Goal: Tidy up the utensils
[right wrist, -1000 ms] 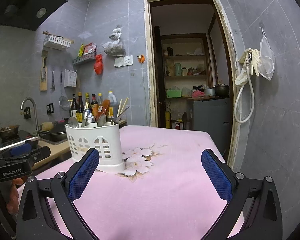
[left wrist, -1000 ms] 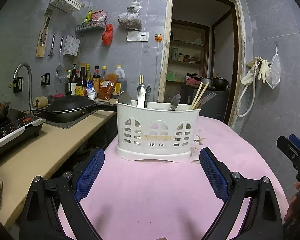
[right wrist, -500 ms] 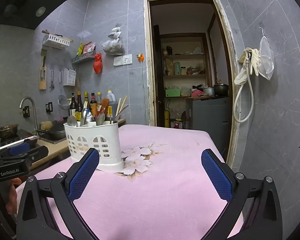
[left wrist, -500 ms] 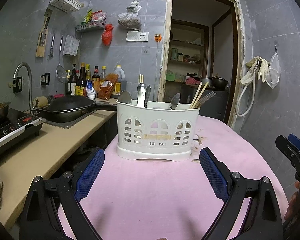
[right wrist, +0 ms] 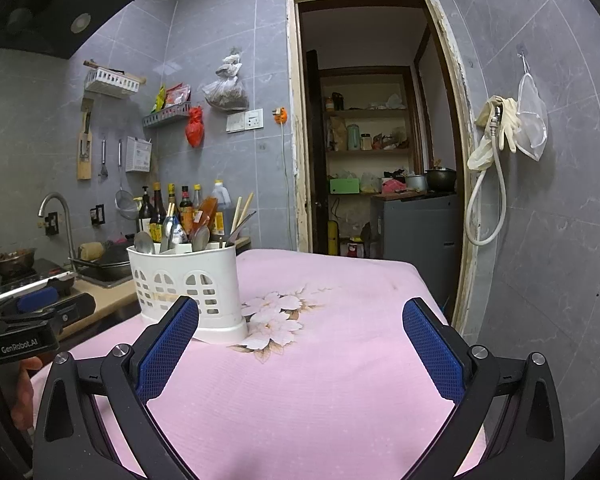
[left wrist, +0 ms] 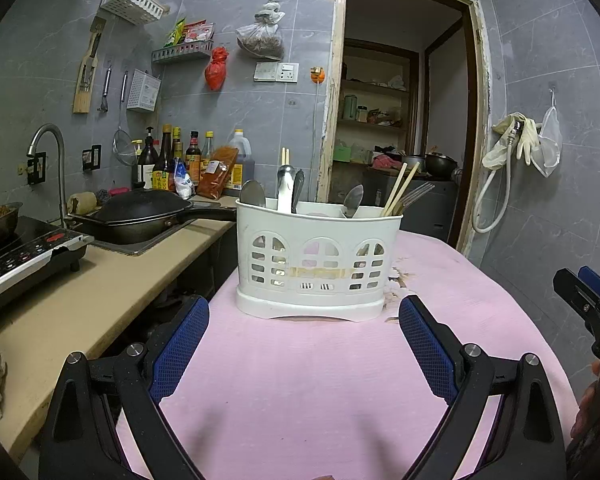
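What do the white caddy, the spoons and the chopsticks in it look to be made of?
Caddy: likely moulded plastic, white and slightly glossy, with arched cut-out windows and slots.
Spoons: metal, probably stainless steel, with a grey sheen on the bowls.
Chopsticks: pale tan and matte, probably wood or bamboo; the pictures cannot settle which.

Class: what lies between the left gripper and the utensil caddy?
Only bare pink tablecloth separates the left gripper from the white caddy, in the left wrist view.
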